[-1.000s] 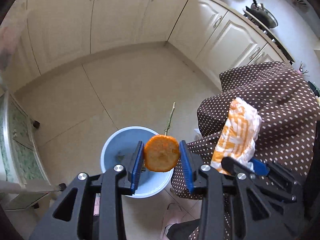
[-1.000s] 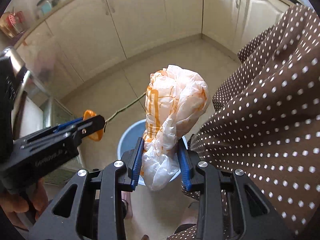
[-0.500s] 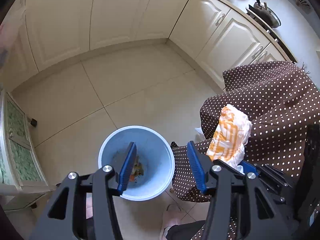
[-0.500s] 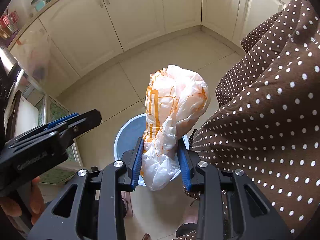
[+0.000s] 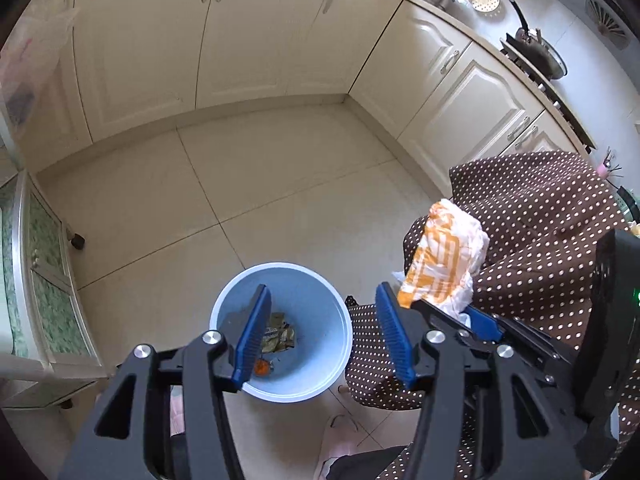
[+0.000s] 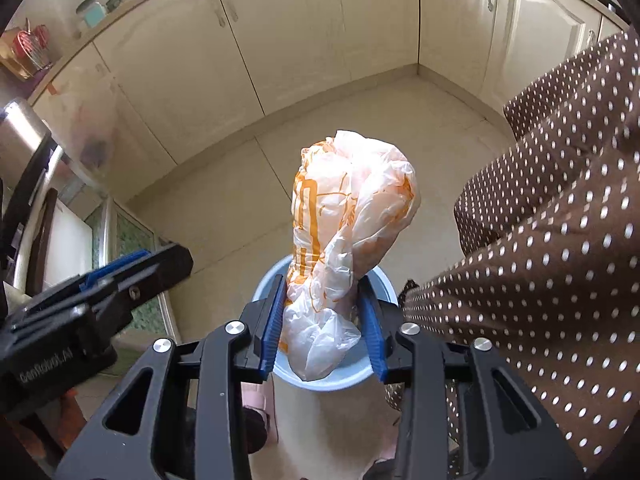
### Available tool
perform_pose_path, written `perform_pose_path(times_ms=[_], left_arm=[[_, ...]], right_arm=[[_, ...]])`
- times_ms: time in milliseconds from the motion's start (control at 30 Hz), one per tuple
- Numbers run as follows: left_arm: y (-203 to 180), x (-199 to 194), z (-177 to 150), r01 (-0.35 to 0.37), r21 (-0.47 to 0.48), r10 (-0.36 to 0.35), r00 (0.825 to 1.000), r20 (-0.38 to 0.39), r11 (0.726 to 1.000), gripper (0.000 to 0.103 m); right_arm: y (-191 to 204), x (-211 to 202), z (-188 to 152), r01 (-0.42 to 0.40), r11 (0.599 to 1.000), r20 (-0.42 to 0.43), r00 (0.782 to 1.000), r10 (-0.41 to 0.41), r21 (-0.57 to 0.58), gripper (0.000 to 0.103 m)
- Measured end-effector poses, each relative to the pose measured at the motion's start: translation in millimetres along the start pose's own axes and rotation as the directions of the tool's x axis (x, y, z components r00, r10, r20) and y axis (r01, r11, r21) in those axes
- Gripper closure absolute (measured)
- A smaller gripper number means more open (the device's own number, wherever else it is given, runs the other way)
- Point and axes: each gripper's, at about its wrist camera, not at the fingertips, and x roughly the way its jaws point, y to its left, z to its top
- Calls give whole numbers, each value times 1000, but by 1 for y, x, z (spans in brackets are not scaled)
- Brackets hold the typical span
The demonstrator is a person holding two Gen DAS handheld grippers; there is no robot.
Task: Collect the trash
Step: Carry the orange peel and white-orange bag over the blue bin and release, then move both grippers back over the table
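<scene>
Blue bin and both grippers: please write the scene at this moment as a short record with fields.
left gripper: open, empty, above the blue bin
right gripper: shut on the plastic bag, white with orange print
blue bin: on the tiled floor, open top
bin contents: crumpled wrappers and a small orange piece at the bottom
bag position: in the right wrist view, held over the bin, not yet released
beside the bin: brown cloth with white dots
</scene>
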Motion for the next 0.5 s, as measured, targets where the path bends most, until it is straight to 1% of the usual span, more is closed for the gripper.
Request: perform_pose_path(times_ms=[167,233,300,400,500], left_arm=[[-6,-14,3,30,-1,-30,1000,11,1000,50],[-12,-22,4,30,8,-30,999,26,1000,50],[-17,-30,4,38,16,-39,999,32,999,50],[-29,-48,4,59,35,-60,997,48,998,50],[-52,-72,1,82,80,-88,993,76,993,50]], right_arm=[[5,-16,6,9,1000,38,999,-8,-23,60],[3,-23,6,18,1000,50,999,-17,-21,59],[2,-36,6,45,999,69,997,-43,-23,59],[-2,-62,4,86,996,113,990,-83,-22,59],[-7,-101,3,133,991,178,976,-127,-25,57]])
